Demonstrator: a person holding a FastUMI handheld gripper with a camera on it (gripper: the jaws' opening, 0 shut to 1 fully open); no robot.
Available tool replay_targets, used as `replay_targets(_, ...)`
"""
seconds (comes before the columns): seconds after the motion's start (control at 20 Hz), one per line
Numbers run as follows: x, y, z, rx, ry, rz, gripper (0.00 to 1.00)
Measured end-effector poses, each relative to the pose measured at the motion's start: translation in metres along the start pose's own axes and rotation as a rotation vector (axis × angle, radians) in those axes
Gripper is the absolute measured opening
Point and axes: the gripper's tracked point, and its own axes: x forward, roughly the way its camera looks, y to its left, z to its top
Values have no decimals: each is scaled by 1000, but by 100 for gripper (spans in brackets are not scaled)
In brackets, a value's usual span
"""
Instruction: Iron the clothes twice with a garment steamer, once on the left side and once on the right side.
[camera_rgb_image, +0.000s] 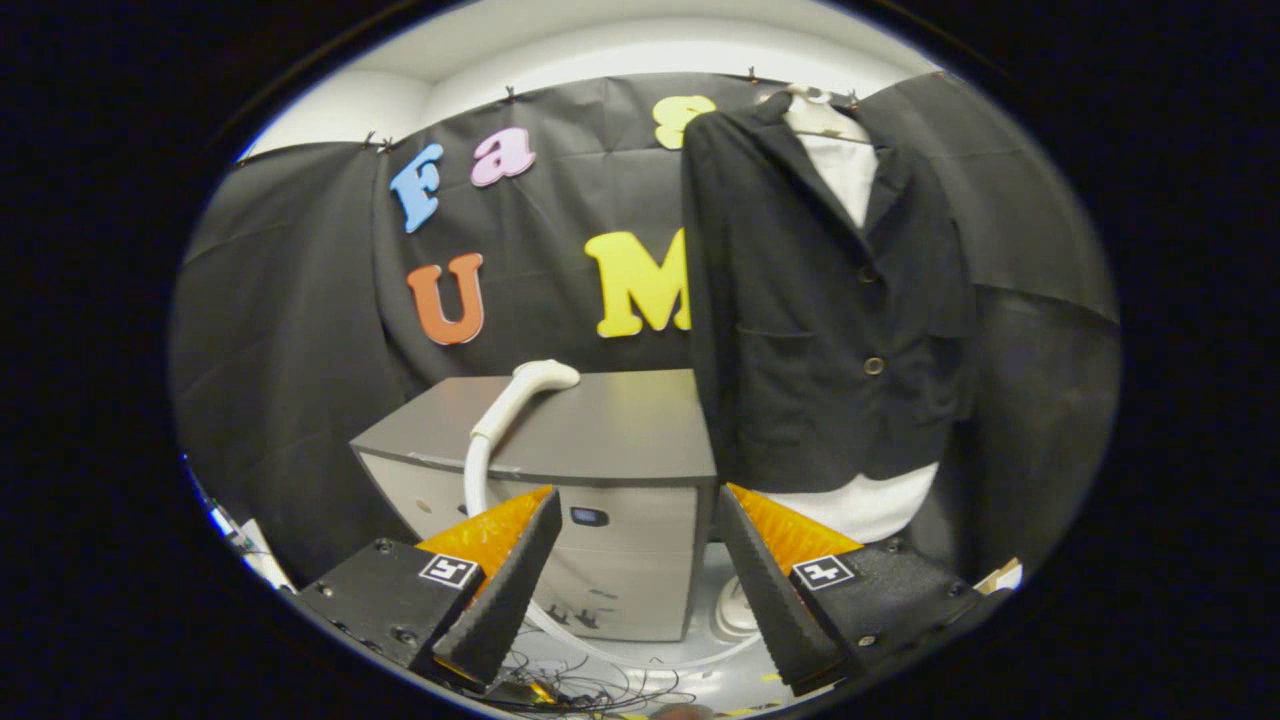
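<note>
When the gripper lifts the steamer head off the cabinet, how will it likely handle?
The steamer head looks like smooth hard plastic, so probably rigid but a bit slippery. Its hose hangs over the cabinet edge and would likely drag on it. The gripper is open, well short of it.

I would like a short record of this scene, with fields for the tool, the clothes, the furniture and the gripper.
tool: white garment steamer head lying on top of the cabinet, its white hose running down the front
clothes: black buttoned jacket over a white shirt, hanging on a hanger beside the cabinet
furniture: grey box-shaped cabinet, beyond the fingers
hand-held gripper: fingers open, holding nothing, pointed at the cabinet front
task state: steamer not yet picked up
</note>
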Motion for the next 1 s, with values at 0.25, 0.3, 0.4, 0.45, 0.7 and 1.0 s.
replay_targets(0.25, 83, 68, 30, -40, 59, 136, 99)
replay_targets(0.3, 99, 80, 37, -42, 77, 153, 99)
replay_targets(0.4, 134, 102, 46, -36, 115, 178, 99)
replay_targets(0.45, 150, 110, 50, -30, 134, 183, 99)
replay_targets(0.7, 219, 140, 55, -57, 235, 143, 92)
replay_targets(1.0, 272, 148, 37, -57, 353, 73, 78)
